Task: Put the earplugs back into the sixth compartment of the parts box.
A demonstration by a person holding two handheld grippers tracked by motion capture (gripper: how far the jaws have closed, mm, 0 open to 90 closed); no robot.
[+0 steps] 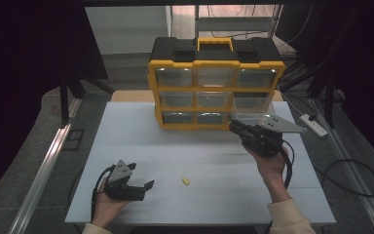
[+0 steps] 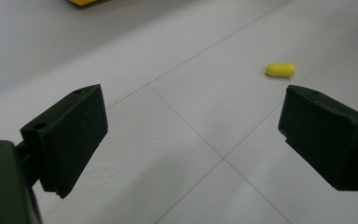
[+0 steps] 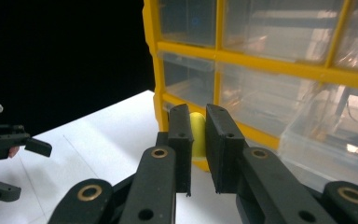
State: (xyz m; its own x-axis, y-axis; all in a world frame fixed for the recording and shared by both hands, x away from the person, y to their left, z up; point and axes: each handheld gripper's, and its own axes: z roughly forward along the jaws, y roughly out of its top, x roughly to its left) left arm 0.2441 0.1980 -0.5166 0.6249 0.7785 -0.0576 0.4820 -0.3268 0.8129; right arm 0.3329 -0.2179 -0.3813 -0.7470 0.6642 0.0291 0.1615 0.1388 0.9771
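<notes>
While the right tongs carry 1 piece toward the organiser, the scene reads as follows:

Right tongs: the right tongs are closed narrow on a small yellow capsule, which stands upright between the 2 black pads; in the high view the right tongs sit just in front of the organiser's bottom right corner

Left tongs: the left tongs are spread wide and hold nothing; in the high view the left tongs hover low over the near left part of the surface

Loose piece: a second yellow capsule lies on its side on the white surface, ahead of the left tongs and nearer their right pad, apart from both; in the high view the second yellow capsule lies between the 2 hands

Organiser: a yellow and black drawer organiser with 3 rows of 3 clear drawers stands at the far edge of the surface

Open drawer: a clear drawer at the bottom right is pulled forward, just beside the right tongs; the clear drawer looks empty, though its floor is partly hidden

Done, as I judge it: 1 capsule picked up and brought near the open drawer

Left, as I judge it: dropping that capsule in, fetching the loose one, closing the drawer

Writing: no brand, label or lettering can be read on the organiser or the tongs
</notes>
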